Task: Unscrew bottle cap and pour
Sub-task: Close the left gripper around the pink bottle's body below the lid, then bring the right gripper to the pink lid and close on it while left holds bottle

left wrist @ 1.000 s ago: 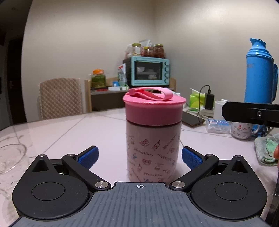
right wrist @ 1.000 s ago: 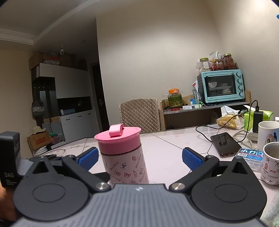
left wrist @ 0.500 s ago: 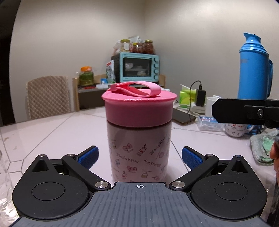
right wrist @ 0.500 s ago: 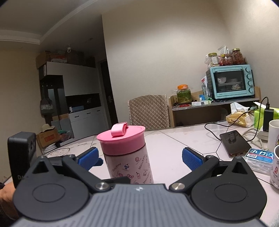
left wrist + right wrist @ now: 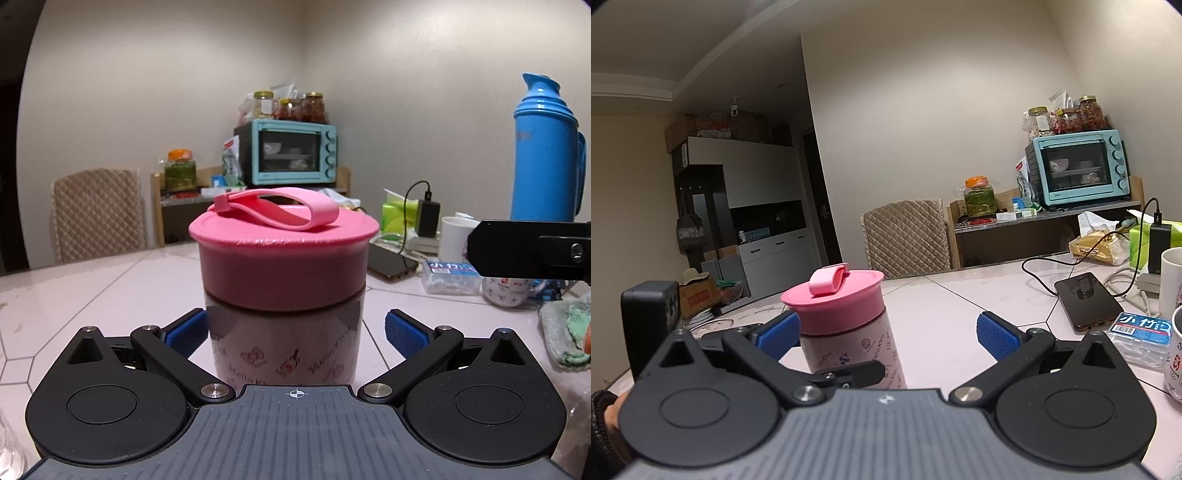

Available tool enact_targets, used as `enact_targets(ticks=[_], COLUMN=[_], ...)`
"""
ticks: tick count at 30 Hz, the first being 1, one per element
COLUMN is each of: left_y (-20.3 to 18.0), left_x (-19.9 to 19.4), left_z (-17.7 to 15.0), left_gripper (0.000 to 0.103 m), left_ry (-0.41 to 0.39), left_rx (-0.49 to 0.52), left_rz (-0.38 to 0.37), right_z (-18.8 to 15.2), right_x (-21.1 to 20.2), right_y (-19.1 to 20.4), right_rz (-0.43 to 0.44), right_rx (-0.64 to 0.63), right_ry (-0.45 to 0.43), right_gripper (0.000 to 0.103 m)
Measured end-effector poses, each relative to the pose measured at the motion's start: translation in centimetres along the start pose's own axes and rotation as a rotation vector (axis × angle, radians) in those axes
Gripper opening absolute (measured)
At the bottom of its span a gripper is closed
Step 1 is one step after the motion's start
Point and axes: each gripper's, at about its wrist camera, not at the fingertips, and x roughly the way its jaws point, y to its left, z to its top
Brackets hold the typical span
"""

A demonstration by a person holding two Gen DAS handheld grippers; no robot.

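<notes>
Pink cap (image 5: 283,254) sits on the bottle (image 5: 284,347), upright mid-table (image 5: 110,295), between the left gripper (image 5: 295,328)'s wide fingers; right gripper (image 5: 888,334) gapes nearby. Whether pouring is ahead or finished, I cannot tell.

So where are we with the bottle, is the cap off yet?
Not yet. Done: the left gripper is lined up with its open fingers either side of the bottle. In hand: closing on the body; no clamp yet. The pink cap sits fully on, strap folded flat. The right gripper is open, beside the bottle. Left: grip, unscrew, pour.
</notes>
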Motion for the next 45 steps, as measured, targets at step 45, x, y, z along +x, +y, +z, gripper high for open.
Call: enact_targets(ticks=[45], left_y=[0.2], left_x=[0.9], left_z=[-0.7], left_gripper=[0.090], left_ry=[0.028], left_rx=[-0.027], left_rz=[0.003], right_z=[0.3], right_x=[2.1], right_y=[-0.1], right_rz=[0.027], right_rx=[-0.022], right_ry=[0.019], right_gripper=[0.103])
